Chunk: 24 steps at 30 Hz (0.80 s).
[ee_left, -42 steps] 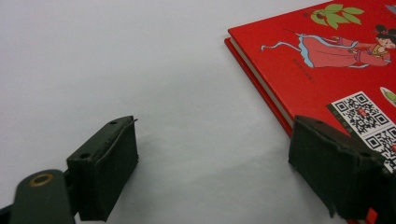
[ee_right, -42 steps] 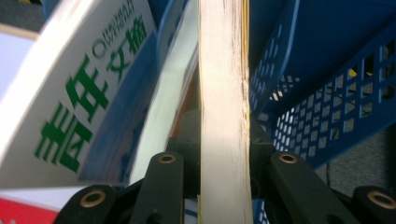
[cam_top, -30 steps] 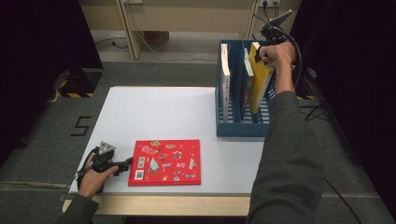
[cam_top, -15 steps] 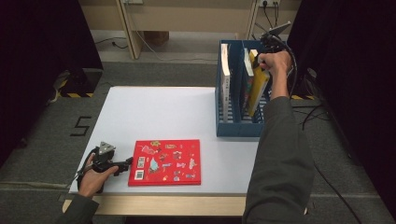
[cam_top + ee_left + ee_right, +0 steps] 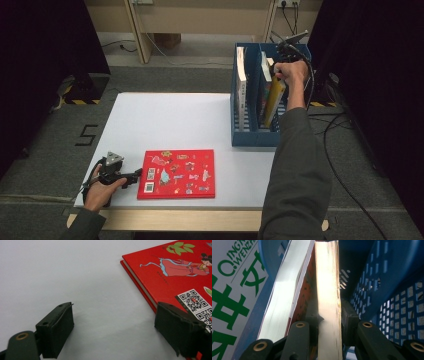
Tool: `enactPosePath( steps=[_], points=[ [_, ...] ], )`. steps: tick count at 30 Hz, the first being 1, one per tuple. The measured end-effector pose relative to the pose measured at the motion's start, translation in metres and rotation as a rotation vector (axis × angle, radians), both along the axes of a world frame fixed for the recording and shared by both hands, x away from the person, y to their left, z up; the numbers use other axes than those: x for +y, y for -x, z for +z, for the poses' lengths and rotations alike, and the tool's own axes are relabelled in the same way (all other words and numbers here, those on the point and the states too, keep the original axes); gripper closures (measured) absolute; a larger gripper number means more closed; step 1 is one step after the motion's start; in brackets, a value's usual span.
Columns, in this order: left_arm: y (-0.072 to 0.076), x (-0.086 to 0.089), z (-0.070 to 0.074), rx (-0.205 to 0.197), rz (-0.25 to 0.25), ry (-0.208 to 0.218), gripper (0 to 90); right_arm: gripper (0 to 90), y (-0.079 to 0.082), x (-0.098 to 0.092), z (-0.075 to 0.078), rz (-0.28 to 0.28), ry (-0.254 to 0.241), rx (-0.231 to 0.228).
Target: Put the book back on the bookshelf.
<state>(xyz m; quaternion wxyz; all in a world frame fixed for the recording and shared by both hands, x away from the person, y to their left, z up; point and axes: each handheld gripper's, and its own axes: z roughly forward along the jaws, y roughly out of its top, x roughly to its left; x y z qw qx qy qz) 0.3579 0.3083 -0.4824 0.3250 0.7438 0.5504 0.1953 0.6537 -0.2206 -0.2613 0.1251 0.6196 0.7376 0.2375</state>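
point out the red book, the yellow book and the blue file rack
red book (image 5: 177,173), high view, middle of its front cover
yellow book (image 5: 274,101), high view, its yellow cover inside the rack
blue file rack (image 5: 252,137), high view, its near front wall

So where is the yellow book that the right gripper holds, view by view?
High view: the yellow book leans in the right compartment of the blue file rack, top right, under the right gripper.
Left gripper view: it is not in this picture, which has the red book.
Right gripper view: centre, page edges clamped between the jaws.
Shared landmark: the blue file rack's slotted wall.
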Motion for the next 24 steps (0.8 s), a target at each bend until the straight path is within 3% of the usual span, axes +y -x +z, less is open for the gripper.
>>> enactPosePath(
  steps=[3, 9, 13, 22, 24],
  points=[
    [0.0, 0.0, 0.0, -0.002, 0.001, 0.0, 14.6, 72.7, -0.001, 0.002, -0.003, -0.004, 0.009, 0.007],
    [0.0, 0.0, 0.0, 0.001, -0.003, -0.002, 14.6, 70.5, 0.001, 0.004, -0.008, -0.017, -0.004, -0.022],
    [0.0, 0.0, 0.0, -0.001, -0.001, -0.002, 14.6, 67.9, 0.005, 0.0, -0.005, -0.019, -0.041, -0.044],
    [0.0, 0.0, 0.0, 0.0, -0.002, -0.002, 14.5, 60.5, 0.03, -0.009, 0.003, 0.051, -0.058, -0.083],
    [0.0, 0.0, 0.0, 0.0, -0.001, -0.003, 14.5, 59.0, 0.036, -0.011, 0.003, 0.073, -0.042, -0.089]
  ],
)
